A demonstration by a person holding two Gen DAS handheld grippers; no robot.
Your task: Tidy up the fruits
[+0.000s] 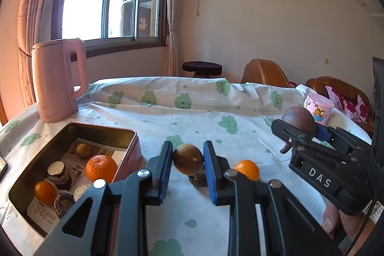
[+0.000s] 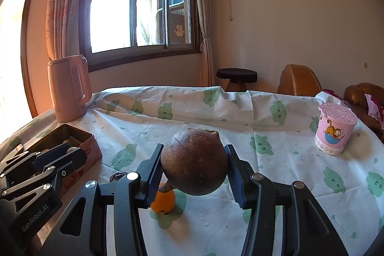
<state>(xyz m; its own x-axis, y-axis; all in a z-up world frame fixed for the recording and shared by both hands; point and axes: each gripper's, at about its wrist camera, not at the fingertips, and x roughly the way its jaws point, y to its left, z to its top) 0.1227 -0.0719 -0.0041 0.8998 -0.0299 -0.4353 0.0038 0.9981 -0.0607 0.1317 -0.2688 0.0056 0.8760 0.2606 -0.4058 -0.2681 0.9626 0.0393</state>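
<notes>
1. Through my left wrist camera, my left gripper (image 1: 188,161) was clamped on a small round olive-brown fruit (image 1: 188,159), its blue pads pressing both flanks and holding it clear of the white cloud-print tablecloth (image 1: 240,112).
2. The open rectangular metal tin (image 1: 130,136) sat low on my left, already holding a big orange mandarin (image 1: 101,168), a smaller orange fruit (image 1: 45,192) and some foil-wrapped rounds. I judged the good move was to carry the small fruit across the tin's near wall, lower it over a bare patch of the paper lining, then ease the pads apart.
3. That fruit was nearly spherical; its slight long axis seemed to run across the pads, though I could not be sure at this size.
4. A loose small orange fruit (image 1: 247,169) lay on the cloth just right of my fingers.
5. Through my right wrist camera, my right gripper (image 2: 194,166) was clamped on a large rough brown round fruit (image 2: 194,162), lifted above the cloth, stub end tilted down-left, flat scarred end up.
</notes>
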